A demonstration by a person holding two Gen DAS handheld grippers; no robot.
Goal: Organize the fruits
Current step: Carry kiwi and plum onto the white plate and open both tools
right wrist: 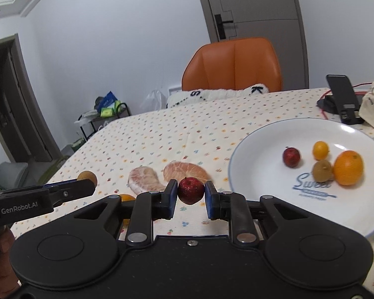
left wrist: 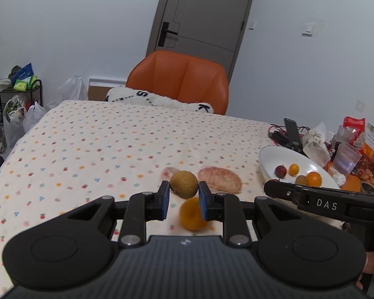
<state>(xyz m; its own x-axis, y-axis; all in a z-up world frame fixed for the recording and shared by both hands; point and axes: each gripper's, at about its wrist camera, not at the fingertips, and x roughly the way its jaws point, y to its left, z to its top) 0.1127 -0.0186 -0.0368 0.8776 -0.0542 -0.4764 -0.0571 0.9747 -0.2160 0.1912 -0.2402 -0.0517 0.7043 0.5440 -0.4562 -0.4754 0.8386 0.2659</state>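
My left gripper (left wrist: 183, 192) is shut on a round brown-green fruit (left wrist: 184, 183), held just above the flowered tablecloth. Below its fingers an orange (left wrist: 192, 215) lies on the cloth. My right gripper (right wrist: 191, 185) is shut on a small red apple (right wrist: 191, 191), left of the white plate (right wrist: 261, 174). On the plate sit a small red fruit (right wrist: 291, 157), a small yellow fruit (right wrist: 320, 150), a kiwi (right wrist: 322, 170) and an orange (right wrist: 348, 167). Two peeled pomelo segments (right wrist: 143, 178) (right wrist: 184, 170) lie on the cloth beyond both grippers.
An orange chair (left wrist: 179, 82) with a white cushion stands at the table's far side. A black phone stand (right wrist: 341, 94), cables, cups and snack packets (left wrist: 354, 144) crowd the right end behind the plate. A hand (right wrist: 0, 254) holds the left gripper's handle.
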